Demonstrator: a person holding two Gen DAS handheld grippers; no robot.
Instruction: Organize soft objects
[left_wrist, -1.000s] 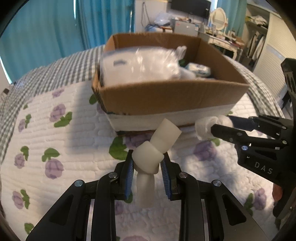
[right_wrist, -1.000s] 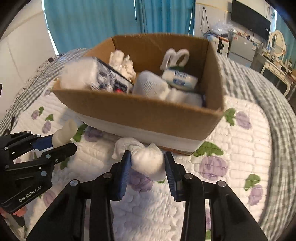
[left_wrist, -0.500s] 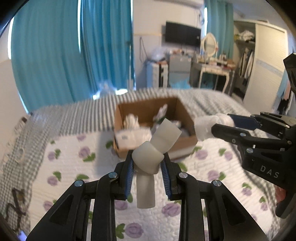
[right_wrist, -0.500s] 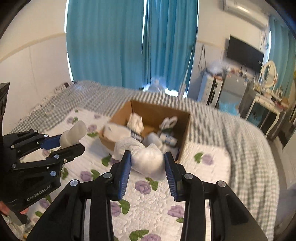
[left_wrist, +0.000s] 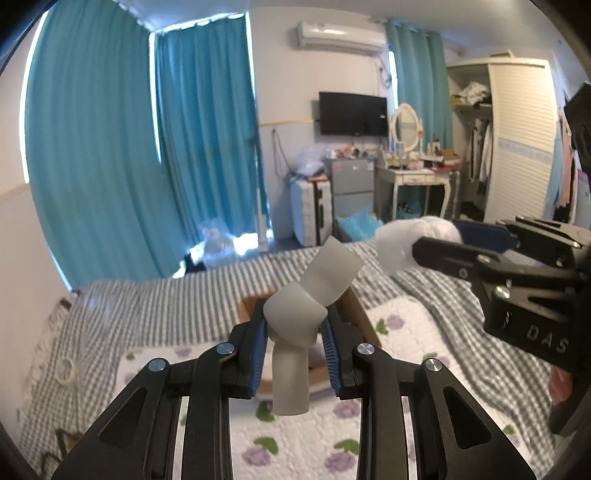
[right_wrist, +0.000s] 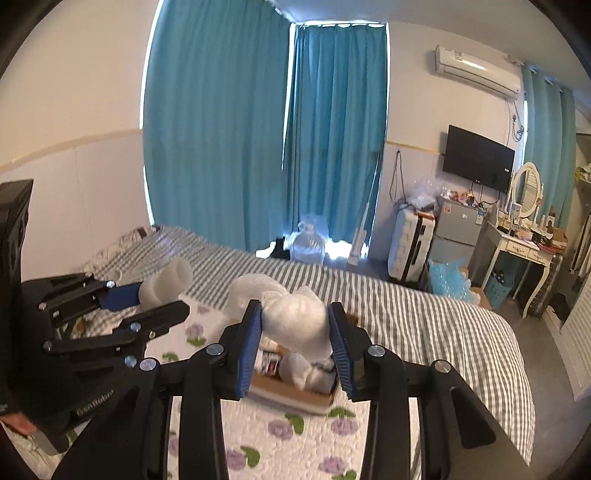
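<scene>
My left gripper is shut on a knotted pale grey sock, held high above the bed; it also shows at the left of the right wrist view. My right gripper is shut on a knotted white fluffy sock; it shows at the right of the left wrist view. The open cardboard box with several soft items sits on the bed far below, mostly hidden behind the held socks. In the left wrist view only its edges show.
A bed with a floral quilt and a grey checked blanket. Teal curtains, a wall TV, a small fridge, a dressing table and a wardrobe stand at the far side of the room.
Both grippers have risen high and pulled back from the box, still holding their socks. The box, close and large a second ago, now looks small and far below.
</scene>
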